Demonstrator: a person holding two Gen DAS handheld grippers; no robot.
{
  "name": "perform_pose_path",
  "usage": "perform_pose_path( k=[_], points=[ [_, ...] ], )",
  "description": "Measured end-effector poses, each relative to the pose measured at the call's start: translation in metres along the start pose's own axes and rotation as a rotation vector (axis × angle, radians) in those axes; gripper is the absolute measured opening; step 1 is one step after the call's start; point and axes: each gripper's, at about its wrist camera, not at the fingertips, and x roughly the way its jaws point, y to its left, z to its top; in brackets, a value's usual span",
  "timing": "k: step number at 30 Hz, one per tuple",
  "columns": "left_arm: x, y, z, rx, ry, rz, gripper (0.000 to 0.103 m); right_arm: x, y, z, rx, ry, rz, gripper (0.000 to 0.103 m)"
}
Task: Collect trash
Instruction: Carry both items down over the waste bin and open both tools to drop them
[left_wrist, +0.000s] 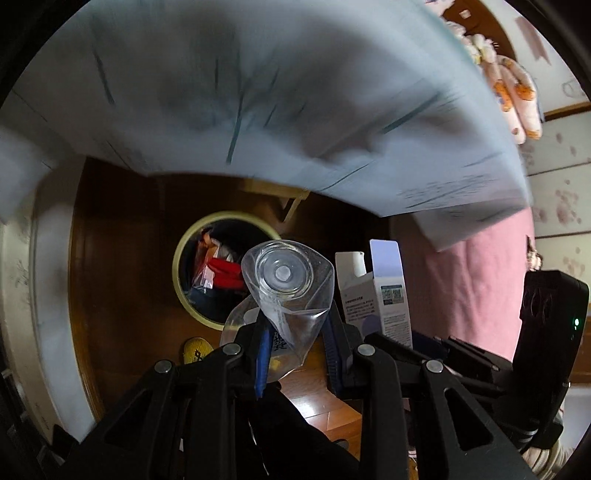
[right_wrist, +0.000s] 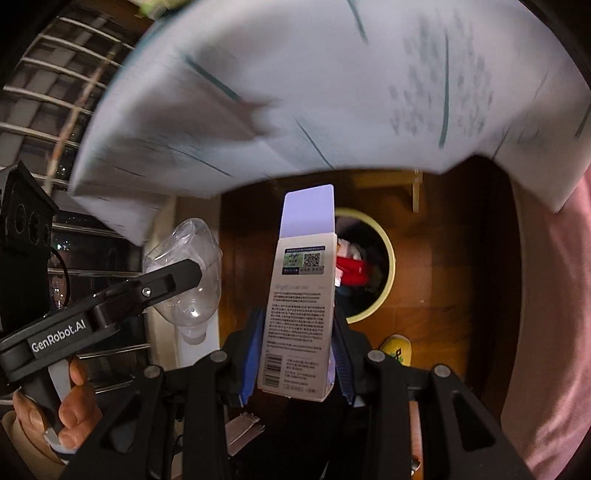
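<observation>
Left wrist view: the left tongs (left_wrist: 295, 354) are clamped on a clear plastic bottle (left_wrist: 284, 280), its base facing away from the camera, so its long axis runs out along the fingers. The bin (left_wrist: 184, 243), round with a pale yellow rim, lies ahead of and below the bottle, slightly to the left of it in this view; the bottle's base overlaps the bin's rim on its right side. The bin already holds rubbish, red and clear wrappers among it.

Right wrist view: the right tongs (right_wrist: 295, 362) are clamped on a white carton (right_wrist: 301, 314), flap open at the far end, its long axis also running out along the fingers. Here the bin (right_wrist: 388, 258) sits ahead and just to the right of the carton, partly hidden behind it.

Judgement: both loads point down toward the bin mouth. The left load looks nearer the opening; the carton needs a small shift rightward before it can drop in.

Count: bottles, one; cartons, one; bins, one; tongs, two, both loaded. A large blurred sheet of printed paper (left_wrist: 258, 92) fills the top of both views. Whether it is trash I cannot tell. One yellow slipper (right_wrist: 397, 349) lies on the wood floor (right_wrist: 443, 295) near the bin.
</observation>
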Motion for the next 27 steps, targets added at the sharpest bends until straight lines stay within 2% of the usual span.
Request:
perform_pose_path(
  k=[7,10,12,13,14,16,20,27],
  points=[
    [0.098,0.016,0.01,0.001,0.033,0.05,0.025,0.077,-0.037,0.002,0.002,0.044,-0.015,0.036],
    [0.126,0.027,0.014,0.01,0.05,0.076,0.029,0.099,-0.047,0.005,0.007,0.055,-0.02,0.036],
    [0.143,0.032,0.016,0.014,0.064,0.089,0.045,0.111,-0.049,0.005,0.011,0.056,-0.023,0.036],
    [0.147,0.033,0.017,0.016,0.069,0.098,0.062,0.116,-0.049,0.007,0.014,0.057,-0.026,0.036],
    [0.153,0.035,0.018,0.02,0.072,0.114,0.067,0.119,-0.048,0.007,0.017,0.058,-0.027,0.036],
    [0.158,0.04,0.016,0.023,0.068,0.122,0.068,0.125,-0.05,0.01,0.019,0.058,-0.027,0.036],
    [0.156,0.056,0.018,0.016,0.047,0.165,0.078,0.132,-0.048,0.016,0.012,0.064,-0.027,0.036],
    [0.127,0.077,0.015,-0.025,-0.036,0.27,0.084,0.139,-0.039,0.025,-0.005,0.062,-0.018,0.036]
  ],
)
